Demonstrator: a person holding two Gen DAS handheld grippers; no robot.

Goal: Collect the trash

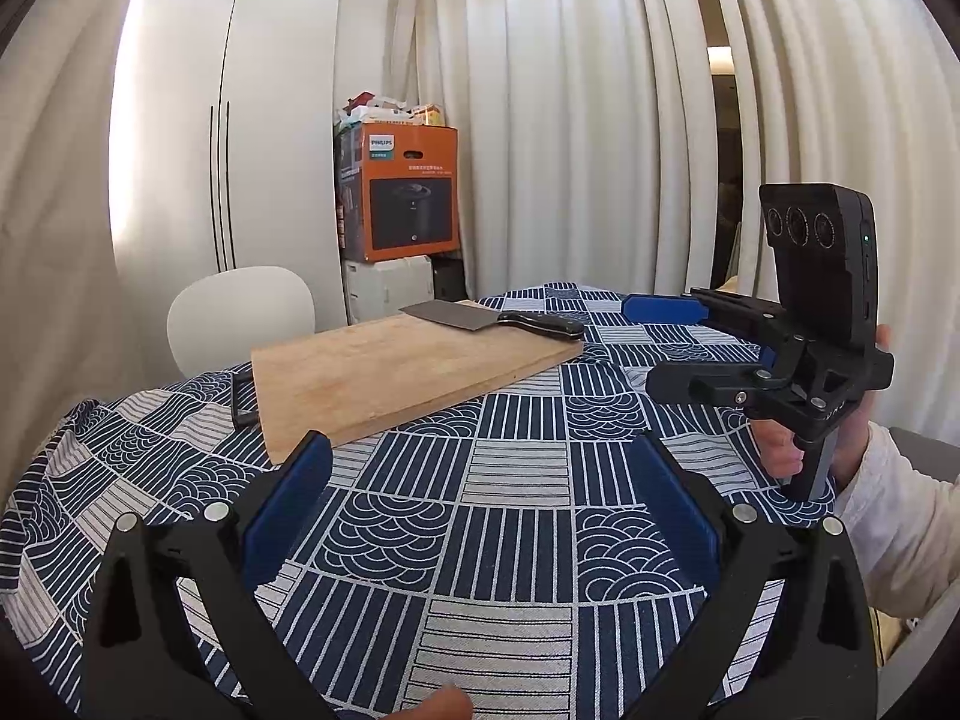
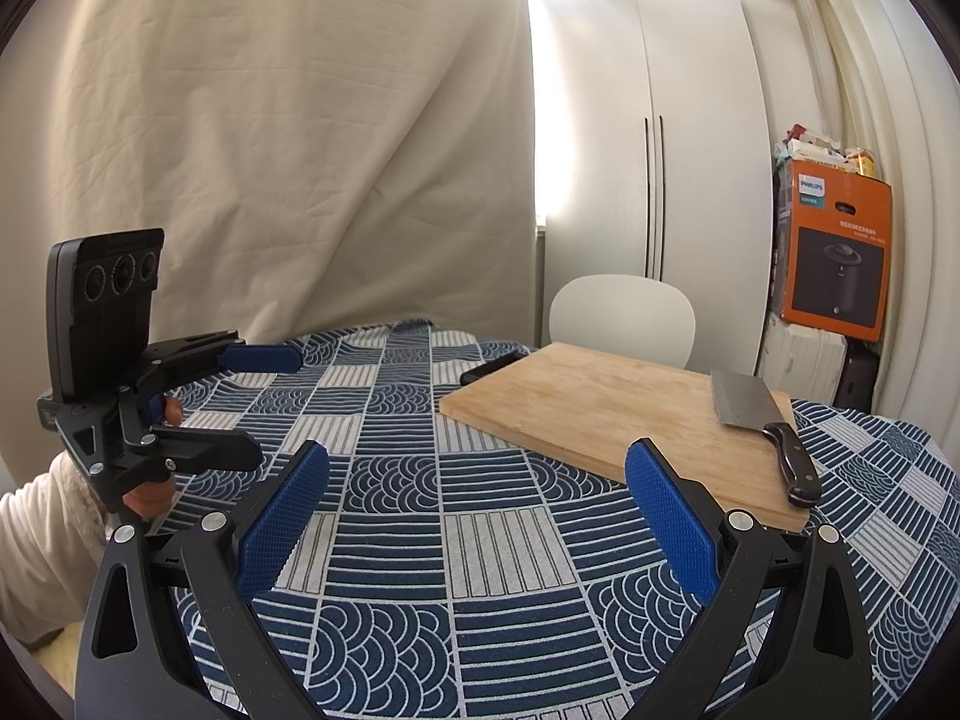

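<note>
No trash shows in either view. My left gripper [image 1: 480, 450] is open and empty above the blue patterned tablecloth [image 1: 516, 540]; it also shows at the left of the right wrist view [image 2: 276, 402]. My right gripper [image 2: 477, 462] is open and empty over the cloth [image 2: 480, 570], just before the wooden cutting board [image 2: 600, 408]; it also shows at the right of the left wrist view [image 1: 648, 342]. A cleaver [image 1: 480, 319] lies on the board [image 1: 396, 372], its dark handle over the board's edge; it also shows in the right wrist view [image 2: 756, 414].
A dark flat object [image 1: 243, 396] lies partly under the board's far end, also in the right wrist view [image 2: 489, 367]. A white chair [image 2: 621, 318] stands behind the table. An orange box [image 1: 402, 192] on white boxes stands by the curtains [image 1: 588, 120] and cupboard [image 1: 240, 120].
</note>
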